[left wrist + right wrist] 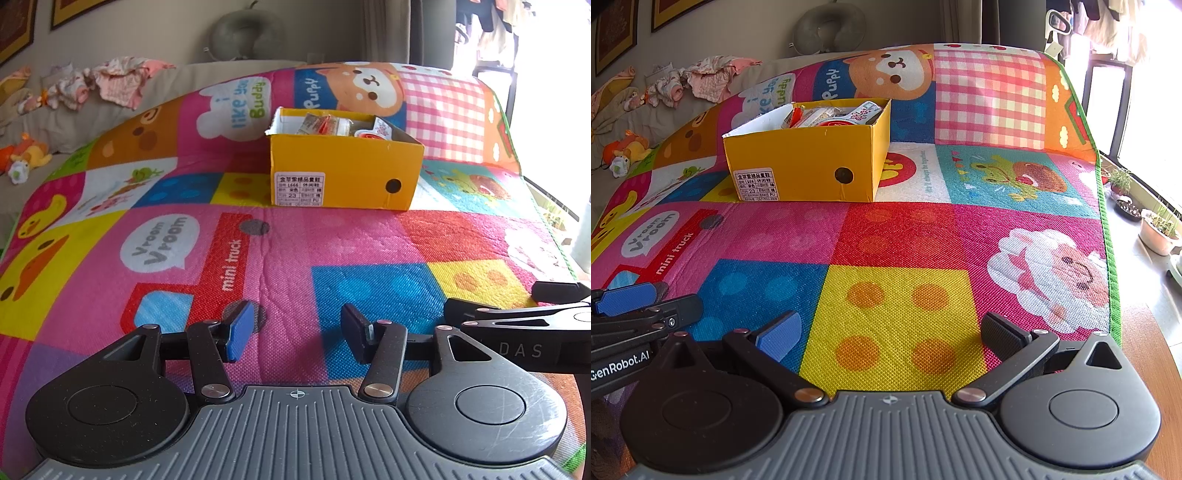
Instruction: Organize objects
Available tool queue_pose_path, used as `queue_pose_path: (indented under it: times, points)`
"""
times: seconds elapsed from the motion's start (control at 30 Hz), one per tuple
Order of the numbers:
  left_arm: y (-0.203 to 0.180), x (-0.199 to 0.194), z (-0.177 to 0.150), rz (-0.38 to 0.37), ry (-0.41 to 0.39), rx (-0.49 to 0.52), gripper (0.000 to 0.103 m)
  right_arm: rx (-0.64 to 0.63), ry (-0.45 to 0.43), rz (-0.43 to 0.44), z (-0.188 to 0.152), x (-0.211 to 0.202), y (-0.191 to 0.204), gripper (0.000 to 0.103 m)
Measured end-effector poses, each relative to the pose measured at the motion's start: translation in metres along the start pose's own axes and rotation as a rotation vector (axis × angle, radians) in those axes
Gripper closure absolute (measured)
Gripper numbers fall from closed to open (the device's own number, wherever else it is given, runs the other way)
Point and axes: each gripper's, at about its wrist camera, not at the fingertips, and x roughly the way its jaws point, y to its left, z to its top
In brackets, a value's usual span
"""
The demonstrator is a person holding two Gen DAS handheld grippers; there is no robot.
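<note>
Patchwork cartoon mat spread wide, edge to edge. Yellow shoebox well beyond both tongs at mat's middle, open-topped, holding packets and small cup. Left tongs low over pink and blue squares, jaws apart, empty; right tongs over yellow square, jaws wide apart, empty too.

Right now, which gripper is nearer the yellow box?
Left, slightly. The box sits almost straight ahead of the left gripper; from the right gripper it lies ahead and off to the left.
</note>
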Motion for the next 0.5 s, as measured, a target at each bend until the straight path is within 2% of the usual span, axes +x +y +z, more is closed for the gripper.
queue_pose_path:
  times: [0.5]
  points:
    - [-0.0010,0.0001,0.0003,-0.007,-0.001,-0.003,0.045,0.000,0.000,0.000,0.0000,0.0005,0.0001,0.000]
